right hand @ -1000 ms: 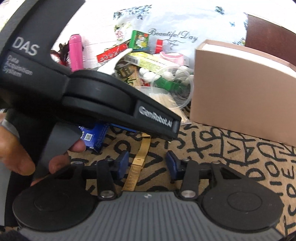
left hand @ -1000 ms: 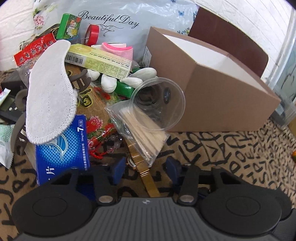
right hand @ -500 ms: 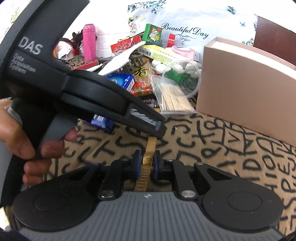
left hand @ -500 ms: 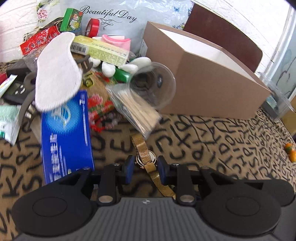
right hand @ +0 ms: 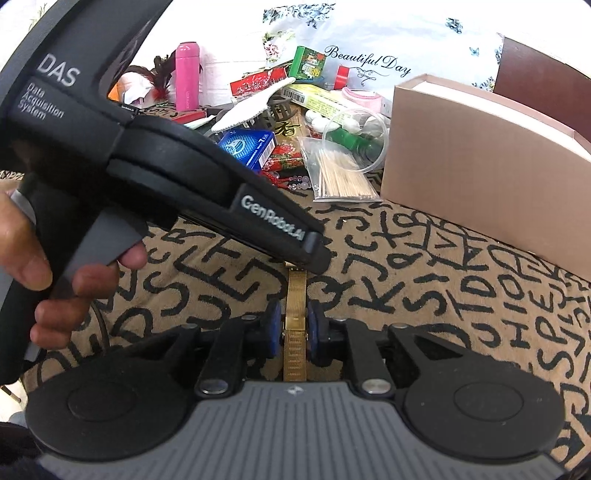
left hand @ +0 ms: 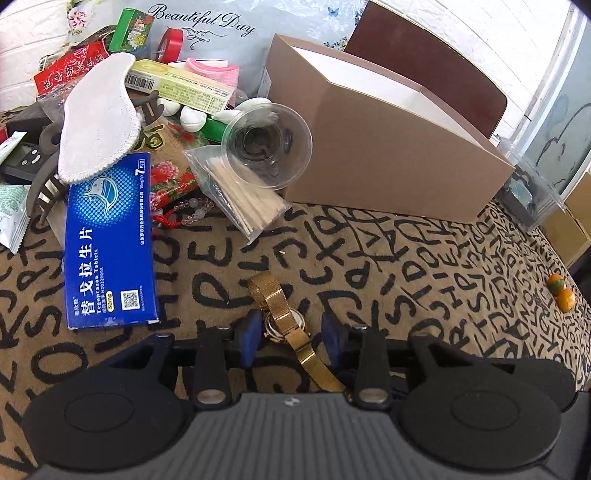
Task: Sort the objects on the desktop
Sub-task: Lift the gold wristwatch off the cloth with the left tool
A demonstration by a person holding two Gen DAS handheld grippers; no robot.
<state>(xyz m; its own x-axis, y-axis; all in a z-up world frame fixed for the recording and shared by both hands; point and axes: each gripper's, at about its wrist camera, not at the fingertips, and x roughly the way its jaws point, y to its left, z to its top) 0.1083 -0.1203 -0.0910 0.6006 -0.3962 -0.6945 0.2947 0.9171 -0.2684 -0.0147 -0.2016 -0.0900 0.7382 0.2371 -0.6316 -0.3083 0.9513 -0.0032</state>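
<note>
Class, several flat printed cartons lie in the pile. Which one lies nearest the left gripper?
The blue tablet box: it lies flat at the pile's near edge, just left of the left gripper. The yellow-green carton and green box sit farther back.

Setting: a home, most likely a living area. Table covered by a tan cloth (left hand: 406,258) printed with black letters. Upper left of frame: heap of household odds and ends, including a blue tablet box (left hand: 107,240), a white insole (left hand: 98,118) and a bag of toothpicks (left hand: 240,192). Behind it, a floral cushion (left hand: 229,26), a white brick wall (left hand: 22,44) and a brown chair back (left hand: 436,62).
</note>
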